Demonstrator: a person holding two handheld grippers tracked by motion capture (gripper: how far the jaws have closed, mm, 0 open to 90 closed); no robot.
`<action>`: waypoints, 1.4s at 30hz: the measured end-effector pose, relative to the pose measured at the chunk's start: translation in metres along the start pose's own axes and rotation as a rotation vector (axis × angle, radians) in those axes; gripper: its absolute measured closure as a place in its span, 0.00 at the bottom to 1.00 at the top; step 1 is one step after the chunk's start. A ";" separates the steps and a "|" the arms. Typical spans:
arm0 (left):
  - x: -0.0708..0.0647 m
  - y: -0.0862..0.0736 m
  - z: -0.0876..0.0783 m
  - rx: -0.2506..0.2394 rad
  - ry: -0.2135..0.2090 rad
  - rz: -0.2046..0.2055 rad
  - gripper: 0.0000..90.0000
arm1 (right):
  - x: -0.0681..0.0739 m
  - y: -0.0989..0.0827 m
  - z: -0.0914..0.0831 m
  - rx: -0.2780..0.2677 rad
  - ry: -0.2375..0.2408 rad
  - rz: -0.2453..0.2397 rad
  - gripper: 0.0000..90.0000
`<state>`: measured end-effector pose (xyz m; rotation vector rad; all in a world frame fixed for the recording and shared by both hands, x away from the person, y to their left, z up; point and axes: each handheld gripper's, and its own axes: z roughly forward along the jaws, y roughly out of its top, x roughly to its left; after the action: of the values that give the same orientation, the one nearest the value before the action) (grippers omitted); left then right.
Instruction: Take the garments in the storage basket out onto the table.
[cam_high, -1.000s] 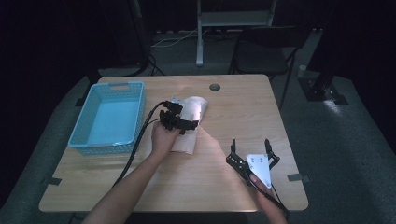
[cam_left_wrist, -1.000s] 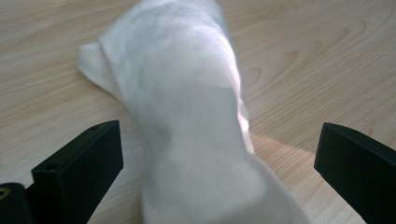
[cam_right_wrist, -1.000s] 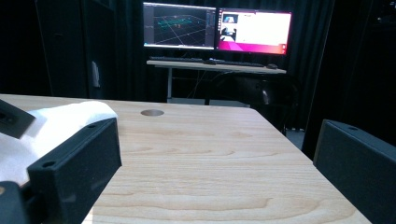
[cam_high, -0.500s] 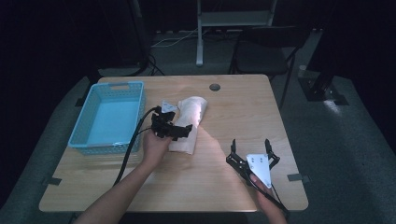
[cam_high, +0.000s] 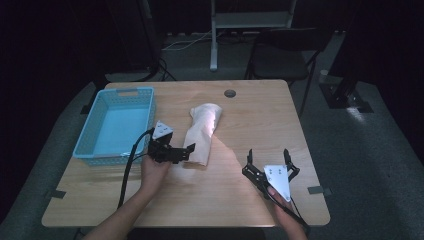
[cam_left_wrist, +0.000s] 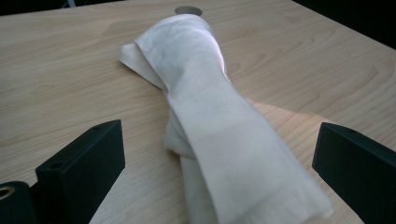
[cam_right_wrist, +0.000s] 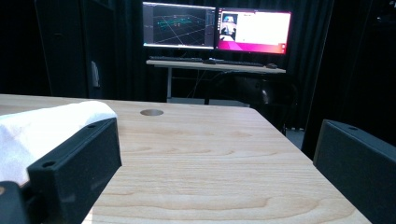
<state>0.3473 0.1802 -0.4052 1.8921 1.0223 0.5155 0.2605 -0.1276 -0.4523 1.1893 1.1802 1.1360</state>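
While jaws gape, left hand-held gripper (cam_high: 181, 152): open, seemingly just short of rolled cream cloth (cam_high: 202, 132).
Right hand-held gripper (cam_high: 270, 166): open, empty, above wooden tabletop (cam_high: 260, 120).

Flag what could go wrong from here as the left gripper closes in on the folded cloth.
The left gripper stands open at the near end of the cloth. That end is loosely layered, so the jaws might catch only the top fold and the bundle could unroll when lifted. The basket sits close to that hand's other side, so a swing toward it may snag the rim. The right gripper is open and apart from the cloth, offering no support.
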 end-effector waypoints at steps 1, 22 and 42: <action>-0.001 -0.001 -0.002 -0.001 0.000 0.010 0.02 | 0.000 0.000 0.000 0.000 0.000 0.000 0.00; 0.001 -0.053 -0.058 -0.154 0.033 0.037 0.02 | 0.000 0.000 0.000 0.000 -0.002 0.000 0.00; 0.037 -0.096 -0.107 -0.284 0.143 -0.011 0.02 | 0.000 0.000 0.000 0.000 -0.003 0.000 0.00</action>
<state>0.2525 0.2902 -0.4345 1.6148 0.9931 0.7571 0.2601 -0.1278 -0.4524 1.1906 1.1784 1.1334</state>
